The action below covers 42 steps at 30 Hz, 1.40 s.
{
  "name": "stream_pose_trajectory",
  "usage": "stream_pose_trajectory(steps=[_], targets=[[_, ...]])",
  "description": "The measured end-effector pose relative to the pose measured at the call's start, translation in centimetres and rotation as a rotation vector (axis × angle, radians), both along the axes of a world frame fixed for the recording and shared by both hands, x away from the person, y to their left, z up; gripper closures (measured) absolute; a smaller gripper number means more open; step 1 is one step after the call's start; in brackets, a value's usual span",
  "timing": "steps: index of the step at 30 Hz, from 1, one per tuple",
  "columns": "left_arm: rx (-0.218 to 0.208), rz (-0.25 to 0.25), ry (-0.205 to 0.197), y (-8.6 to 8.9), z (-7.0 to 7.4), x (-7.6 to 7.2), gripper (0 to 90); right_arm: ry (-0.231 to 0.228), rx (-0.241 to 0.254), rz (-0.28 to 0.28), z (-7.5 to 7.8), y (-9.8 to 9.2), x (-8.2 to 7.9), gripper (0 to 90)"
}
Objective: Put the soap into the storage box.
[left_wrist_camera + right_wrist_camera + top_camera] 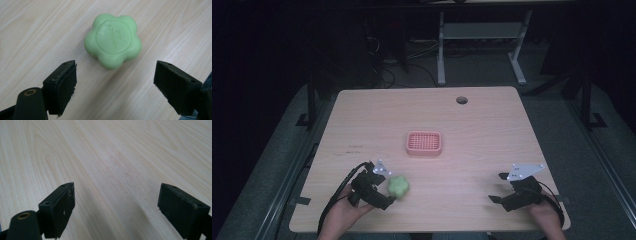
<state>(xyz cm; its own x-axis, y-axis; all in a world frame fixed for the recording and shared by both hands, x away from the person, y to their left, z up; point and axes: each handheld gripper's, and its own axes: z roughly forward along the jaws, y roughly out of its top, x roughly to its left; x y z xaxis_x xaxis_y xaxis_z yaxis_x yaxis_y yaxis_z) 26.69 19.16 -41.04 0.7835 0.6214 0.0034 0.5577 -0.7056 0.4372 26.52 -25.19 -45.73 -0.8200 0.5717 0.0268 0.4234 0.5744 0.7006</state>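
A pale wooden table [492, 130] is seen from above, with a green flower-shaped soap [398, 186] lying flat near its near-left edge. The left gripper [384, 187] is held just beside the soap, its jaws spread wide and closed on nothing; in the left gripper view the soap [113, 41] is shown resting on the wood just ahead of the gap between the two black jaws, untouched by either. A pink slotted soap dish [424, 143] is set near the middle of the table, well apart from the soap. The right gripper [497, 187] is held at the near-right, jaws also wide apart over bare wood
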Motion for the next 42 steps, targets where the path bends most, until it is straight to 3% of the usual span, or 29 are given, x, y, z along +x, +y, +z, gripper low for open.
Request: stream_pose_trajectory(steps=[13, 31, 42], targets=[[0.028, -0.005, 0.015, -1.4, 0.1, 0.9, 18.5, -0.001, 0.003, 0.001, 0.0, -0.1, 0.0, 13.8], [0.051, 0.026, 0.045, -2.9, -0.3, 2.0, 18.0, -0.004, 0.005, 0.006, 0.0, 0.0, 0.0, 13.8], [0.103, 0.014, 0.062, -4.0, -0.9, 2.5, 17.7, -0.001, 0.006, 0.007, 0.1, 0.1, 0.0, 13.8]])
